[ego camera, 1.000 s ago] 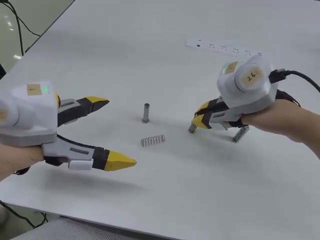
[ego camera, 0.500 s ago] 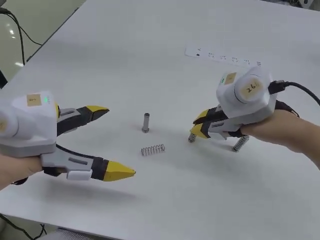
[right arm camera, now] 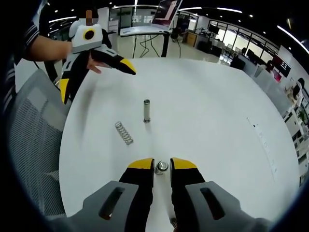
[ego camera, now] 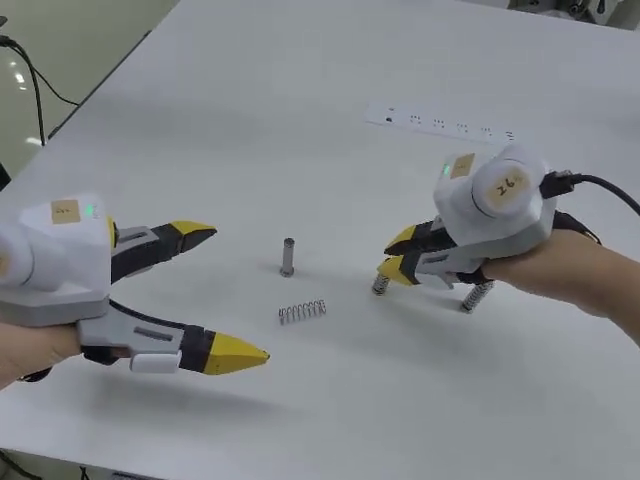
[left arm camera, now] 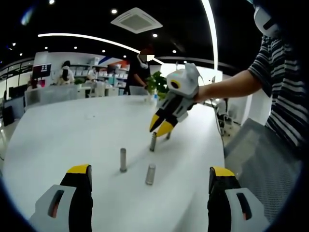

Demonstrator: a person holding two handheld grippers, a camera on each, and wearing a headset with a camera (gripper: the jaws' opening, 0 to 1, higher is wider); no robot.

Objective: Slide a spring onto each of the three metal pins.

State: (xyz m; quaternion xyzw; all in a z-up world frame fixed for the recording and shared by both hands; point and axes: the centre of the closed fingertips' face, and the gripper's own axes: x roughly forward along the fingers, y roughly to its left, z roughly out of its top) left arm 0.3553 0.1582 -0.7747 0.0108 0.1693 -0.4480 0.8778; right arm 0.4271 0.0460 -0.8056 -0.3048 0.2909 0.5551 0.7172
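Yellow-tipped fingers point(right arm camera: 141, 165) of the right gripper point(right arm camera: 162, 162) are drawn in to a narrow gap, and the top of a spring-wrapped pin point(right arm camera: 161, 167) fills it. They pinch that pin where it stands on the white desk point(right arm camera: 207, 111). Under the same gripper's body, on its right side, a second sprung pin point(ego camera: 478, 294) stands on the desk. Further left, apart from both, a bare pin point(ego camera: 288, 256) stands upright. A loose spring point(ego camera: 303, 312) lies flat just in front of it, nearer the person, touching no pin. Beyond these to the left, the left gripper point(ego camera: 214, 294) hovers above the desk with its fingers spread wide, holding nothing and pointing toward the bare pin and loose spring. A power strip point(ego camera: 445, 124) lies well off toward the desk's far side.
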